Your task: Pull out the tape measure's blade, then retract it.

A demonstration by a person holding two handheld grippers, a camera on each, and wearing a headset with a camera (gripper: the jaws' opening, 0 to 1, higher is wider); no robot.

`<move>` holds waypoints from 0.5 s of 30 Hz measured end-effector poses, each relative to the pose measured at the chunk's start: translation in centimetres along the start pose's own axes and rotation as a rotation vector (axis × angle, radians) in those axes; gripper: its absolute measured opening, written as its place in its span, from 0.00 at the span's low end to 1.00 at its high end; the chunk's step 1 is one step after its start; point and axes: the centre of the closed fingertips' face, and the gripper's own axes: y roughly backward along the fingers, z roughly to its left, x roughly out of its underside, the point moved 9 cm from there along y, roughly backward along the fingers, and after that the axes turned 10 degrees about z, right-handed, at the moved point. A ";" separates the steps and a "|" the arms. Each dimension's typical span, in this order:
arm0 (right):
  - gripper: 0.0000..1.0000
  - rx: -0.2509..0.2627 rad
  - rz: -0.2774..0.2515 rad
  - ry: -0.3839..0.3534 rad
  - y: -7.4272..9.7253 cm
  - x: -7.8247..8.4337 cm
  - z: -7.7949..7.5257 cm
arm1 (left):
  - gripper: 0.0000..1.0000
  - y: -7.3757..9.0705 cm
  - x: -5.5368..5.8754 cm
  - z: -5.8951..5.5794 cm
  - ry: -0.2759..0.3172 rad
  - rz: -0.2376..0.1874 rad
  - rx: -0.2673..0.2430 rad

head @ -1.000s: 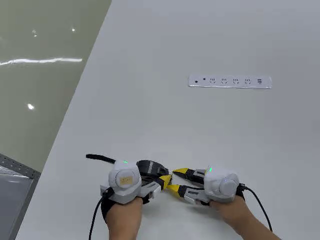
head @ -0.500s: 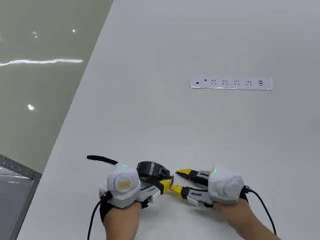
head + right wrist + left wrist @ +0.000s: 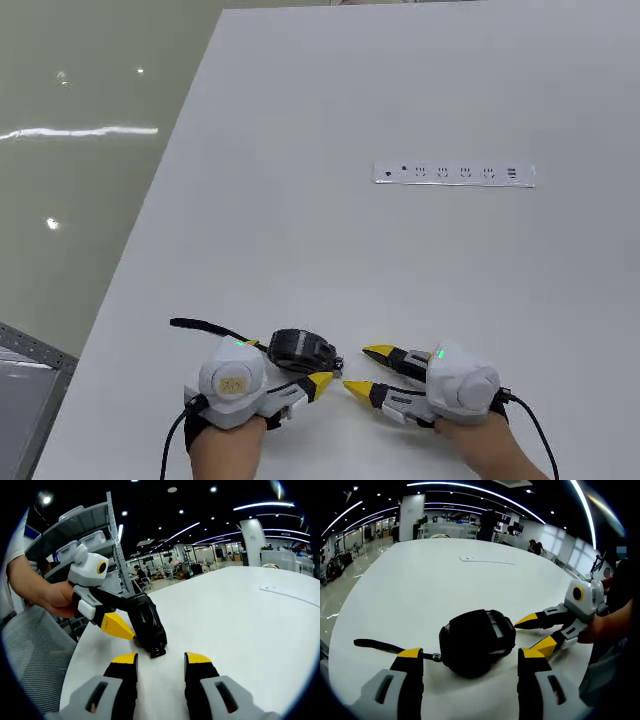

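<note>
White bench [image 3: 300,150], pwr strip [image 3: 455,173], grey floor [image 3: 80,200]

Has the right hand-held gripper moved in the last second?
Yes. Measured against the white power strip, the right hand-held gripper has drawn back to the right, leaving a small gap to the black tape measure.
</note>
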 end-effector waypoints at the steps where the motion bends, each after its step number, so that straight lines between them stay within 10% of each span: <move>1: 0.37 0.004 0.000 0.001 0.2 -0.1 0.1 | 0.76 0.0 0.0 0.0 -0.005 0.003 0.001; 15: 0.46 0.071 -0.018 -0.050 2.4 -0.4 0.6 | 0.77 0.9 0.4 0.5 -0.030 -0.004 0.031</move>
